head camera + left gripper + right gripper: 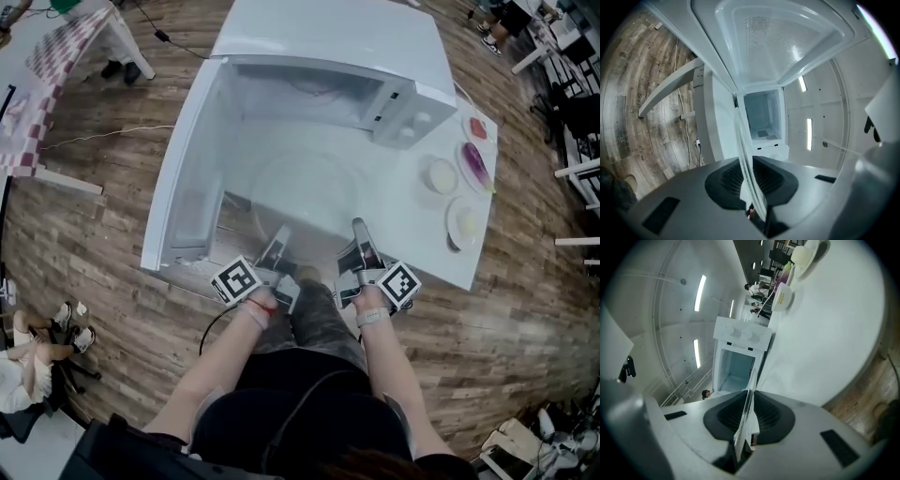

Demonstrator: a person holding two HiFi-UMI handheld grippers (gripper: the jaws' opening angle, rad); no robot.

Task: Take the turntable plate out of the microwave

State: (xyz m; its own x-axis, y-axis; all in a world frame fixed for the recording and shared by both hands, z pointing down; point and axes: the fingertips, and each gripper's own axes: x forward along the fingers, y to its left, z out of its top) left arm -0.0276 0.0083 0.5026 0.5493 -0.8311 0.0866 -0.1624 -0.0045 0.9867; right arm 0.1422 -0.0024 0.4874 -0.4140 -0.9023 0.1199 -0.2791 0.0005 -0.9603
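Microwave (328, 37): white, stood on the white tabletop (427, 253) with its cavity facing the person.
Door (187, 178): swung fully open, at the left of the head view.
Turntable plate (305, 192): a clear glass disc, outside the cavity, held about flat over the tabletop just in front of the opening, between the door and the small dishes.
Left gripper (278, 234): gripped the near left edge of the turntable plate. In the left gripper view the glass rim (746, 159) ran edge-on between the dark pads, with the jaws narrow and closed on it.
Right gripper (359, 230): gripped the near right edge. In the right gripper view the rim (746, 416) sat pinched between the pads, again with the jaws narrow.
Small dishes (441, 175): four lay on the tabletop to the right of the microwave, well apart from the turntable plate. One held something red, one something purple and two looked pale.
Floor (112, 234): wood planks all round the tabletop.
Forearms (380, 347): both reached forward from the bottom of the head view, one behind each gripper.
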